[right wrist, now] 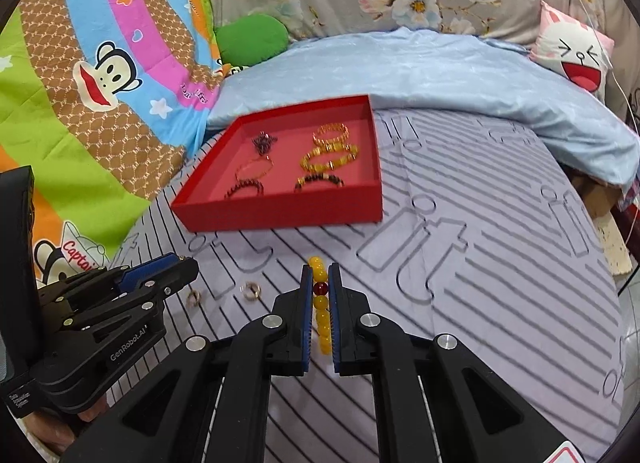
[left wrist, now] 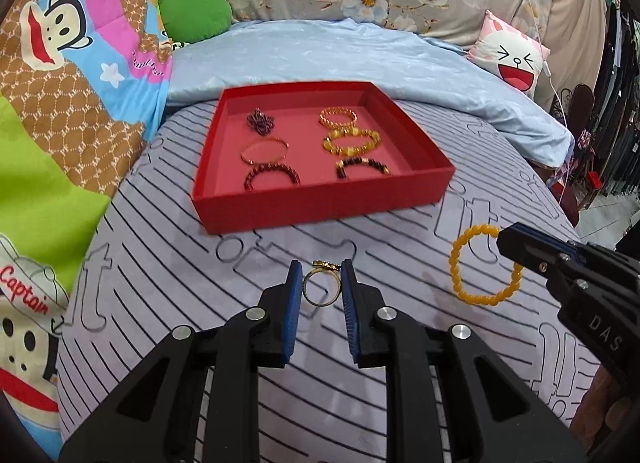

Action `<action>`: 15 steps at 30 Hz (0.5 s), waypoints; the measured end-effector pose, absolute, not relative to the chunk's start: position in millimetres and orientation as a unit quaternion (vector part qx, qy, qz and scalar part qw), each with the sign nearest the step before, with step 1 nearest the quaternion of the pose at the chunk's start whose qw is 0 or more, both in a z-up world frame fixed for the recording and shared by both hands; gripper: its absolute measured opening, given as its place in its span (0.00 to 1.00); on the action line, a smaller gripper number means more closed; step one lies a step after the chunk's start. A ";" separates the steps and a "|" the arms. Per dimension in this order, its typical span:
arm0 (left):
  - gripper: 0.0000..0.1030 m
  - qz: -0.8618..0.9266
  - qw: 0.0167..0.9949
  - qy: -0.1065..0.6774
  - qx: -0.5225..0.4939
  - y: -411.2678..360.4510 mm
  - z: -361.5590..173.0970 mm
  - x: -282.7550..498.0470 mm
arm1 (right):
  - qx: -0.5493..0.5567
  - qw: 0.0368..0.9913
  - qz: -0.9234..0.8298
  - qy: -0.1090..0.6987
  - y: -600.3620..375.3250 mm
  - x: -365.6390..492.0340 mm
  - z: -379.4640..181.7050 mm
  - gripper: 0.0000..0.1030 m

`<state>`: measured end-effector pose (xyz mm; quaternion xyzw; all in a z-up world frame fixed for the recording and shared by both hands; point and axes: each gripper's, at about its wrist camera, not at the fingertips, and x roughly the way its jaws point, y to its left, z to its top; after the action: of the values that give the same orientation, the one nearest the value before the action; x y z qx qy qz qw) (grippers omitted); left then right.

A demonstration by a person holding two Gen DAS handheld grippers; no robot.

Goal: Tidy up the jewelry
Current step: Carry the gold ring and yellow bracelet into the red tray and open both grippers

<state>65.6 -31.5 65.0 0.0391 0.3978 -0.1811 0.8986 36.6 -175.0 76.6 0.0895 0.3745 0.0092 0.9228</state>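
1. Left gripper (left wrist: 321, 283) pinches small gold ring (left wrist: 321, 290) by its sides, clear of the striped grey bedsheet (left wrist: 400, 383).
2. Right gripper (right wrist: 320, 295) clamps yellow bead bracelet (right wrist: 320, 303) edge-on, so the loop hangs free.
3. Red shallow cardboard tray (left wrist: 320, 203) beyond, bracelets in two columns; likely drop target.

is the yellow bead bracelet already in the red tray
No, the yellow bead bracelet is clamped in the right gripper, short of the red tray.

Both wrist cameras look forward and down along their fingers (left wrist: 294, 291), close above the striped grey bed (left wrist: 400, 403), sharing the shallow red cardboard tray (right wrist: 280, 209).
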 end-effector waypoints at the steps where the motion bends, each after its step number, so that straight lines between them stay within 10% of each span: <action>1: 0.19 -0.181 0.900 0.395 0.039 -30.5 68.9 72.3 | 0.086 0.925 0.011 0.371 -174.5 41.6 80.6 0.07; 15: 0.19 -0.176 0.909 0.376 0.038 -28.6 97.3 179.2 | 0.070 0.930 0.050 0.357 -168.3 163.3 117.2 0.07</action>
<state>179.2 -28.6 97.3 0.0383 0.3756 -0.1763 0.9090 163.3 -168.3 117.2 0.0697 0.3574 0.0505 0.9300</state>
